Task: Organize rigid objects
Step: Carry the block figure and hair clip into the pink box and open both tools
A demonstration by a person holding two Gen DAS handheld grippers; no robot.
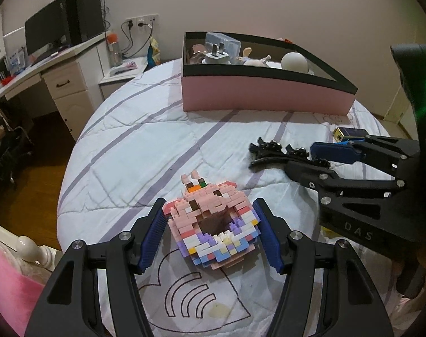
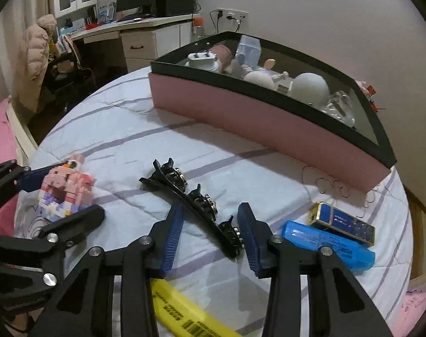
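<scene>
So we're in a bedroom, and a bed (image 1: pixel 128 129) with a pale striped quilt is carrying everything. A pink box (image 1: pixel 257 92) with a black rim is sitting toward the far edge, already holding a plug, a ball and some bits. The left gripper (image 1: pixel 210 230) is clamping a pink brick-built toy (image 1: pixel 213 224) near the front edge, pads pressing on both its sides. The right gripper (image 2: pixel 210 233) is straddling a black hair clip (image 2: pixel 190 199) lying mid-bed, but I can't tell if the pads are actually squeezing it. A blue highlighter (image 2: pixel 328 244) and a blue-gold box (image 2: pixel 342 223) are lying toward the right edge, and a yellow highlighter (image 2: pixel 184 309) is poking out under the right gripper.
</scene>
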